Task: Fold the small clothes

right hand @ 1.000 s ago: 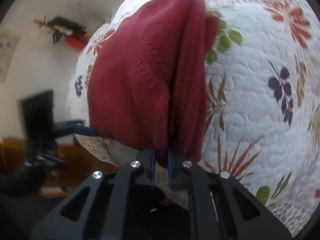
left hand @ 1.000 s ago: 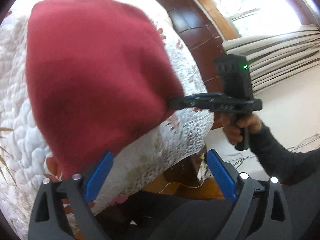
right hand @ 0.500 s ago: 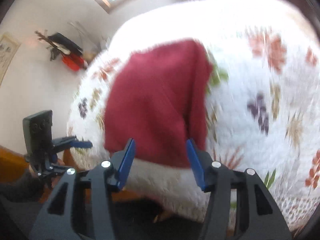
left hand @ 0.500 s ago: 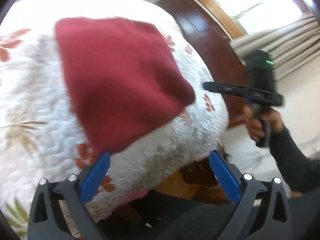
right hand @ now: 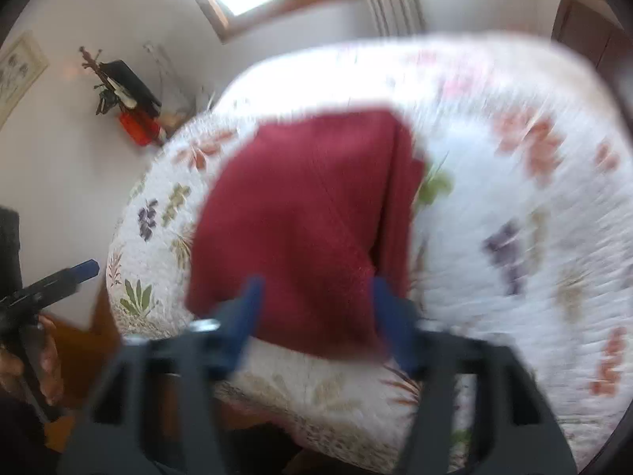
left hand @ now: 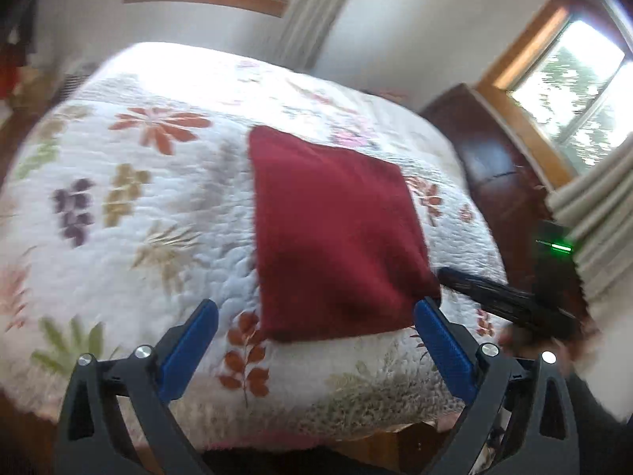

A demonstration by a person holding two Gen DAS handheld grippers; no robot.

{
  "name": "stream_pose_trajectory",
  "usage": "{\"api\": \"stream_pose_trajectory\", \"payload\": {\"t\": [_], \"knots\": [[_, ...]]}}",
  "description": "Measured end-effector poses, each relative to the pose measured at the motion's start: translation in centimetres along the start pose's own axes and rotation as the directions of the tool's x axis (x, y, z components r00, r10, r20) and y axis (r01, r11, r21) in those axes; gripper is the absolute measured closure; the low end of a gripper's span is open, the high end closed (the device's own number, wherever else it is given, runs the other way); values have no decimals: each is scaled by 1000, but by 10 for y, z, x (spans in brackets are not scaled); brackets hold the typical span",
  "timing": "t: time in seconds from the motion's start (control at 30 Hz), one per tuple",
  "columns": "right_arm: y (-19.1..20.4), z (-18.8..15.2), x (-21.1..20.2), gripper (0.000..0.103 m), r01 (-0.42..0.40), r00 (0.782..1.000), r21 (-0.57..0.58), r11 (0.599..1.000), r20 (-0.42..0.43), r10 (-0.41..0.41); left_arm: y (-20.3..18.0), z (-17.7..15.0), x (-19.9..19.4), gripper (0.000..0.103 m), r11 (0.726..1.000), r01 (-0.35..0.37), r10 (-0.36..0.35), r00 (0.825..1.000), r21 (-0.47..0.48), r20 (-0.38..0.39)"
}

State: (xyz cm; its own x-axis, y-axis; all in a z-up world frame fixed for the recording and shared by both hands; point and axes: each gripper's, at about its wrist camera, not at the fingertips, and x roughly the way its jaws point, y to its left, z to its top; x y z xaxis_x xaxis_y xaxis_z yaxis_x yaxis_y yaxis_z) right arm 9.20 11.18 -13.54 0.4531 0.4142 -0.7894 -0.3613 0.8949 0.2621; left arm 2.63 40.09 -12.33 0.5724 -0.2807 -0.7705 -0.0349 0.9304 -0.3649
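A dark red folded cloth (left hand: 336, 237) lies flat on the flowered white quilt (left hand: 138, 213) near the bed's front edge. My left gripper (left hand: 312, 340) hangs open above the bed's edge, its blue pads wide apart and holding nothing. At the right of the left wrist view, my right gripper (left hand: 510, 301) reaches in beside the cloth's near right corner. In the blurred right wrist view the red cloth (right hand: 300, 221) shows its stacked folded edges on the right side. There my right gripper (right hand: 316, 316) stands open just short of the cloth's near edge.
The bed's wooden frame shows below the quilt (right hand: 514, 217). A dark wooden cabinet (left hand: 494, 166) stands at the right with curtains (left hand: 601, 217) and a window behind. At the far left wall, a coat rack (right hand: 118, 87) carries dark and red items.
My right gripper let go of the red cloth's folded edge and opened. Both grippers drew back from the bed, and the cloth now rests flat on the quilt.
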Motion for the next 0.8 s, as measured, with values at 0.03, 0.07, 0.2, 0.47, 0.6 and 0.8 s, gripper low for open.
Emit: {"api": "stream_pose_trajectory", "payload": {"t": [0.03, 0.07, 0.2, 0.47, 0.6, 0.8], "knots": [[9, 1, -19, 5, 51, 998, -20, 999, 33, -50, -8, 1, -13, 4, 999, -32, 32, 999, 4, 15], [19, 1, -42, 3, 113, 992, -36, 993, 68, -110, -17, 1, -25, 4, 997, -79, 78, 996, 4, 35], [41, -5, -114, 3, 152, 979, -1, 988, 135, -150, -55, -8, -66, 4, 967, -254, 253, 967, 14, 19], [69, -11, -142, 3, 290, 955, -6, 957, 68, -289, -91, -20, -118, 4, 977, -212, 212, 977, -4, 5], [78, -11, -160, 3, 321, 942, 29, 947, 93, -322, -100, -18, -137, 4, 978, -202, 200, 979, 53, 43], [95, -13, -167, 3, 362, 926, 32, 932, 100, -363, -102, -18, -144, 4, 976, -174, 168, 984, 132, 56]]}}
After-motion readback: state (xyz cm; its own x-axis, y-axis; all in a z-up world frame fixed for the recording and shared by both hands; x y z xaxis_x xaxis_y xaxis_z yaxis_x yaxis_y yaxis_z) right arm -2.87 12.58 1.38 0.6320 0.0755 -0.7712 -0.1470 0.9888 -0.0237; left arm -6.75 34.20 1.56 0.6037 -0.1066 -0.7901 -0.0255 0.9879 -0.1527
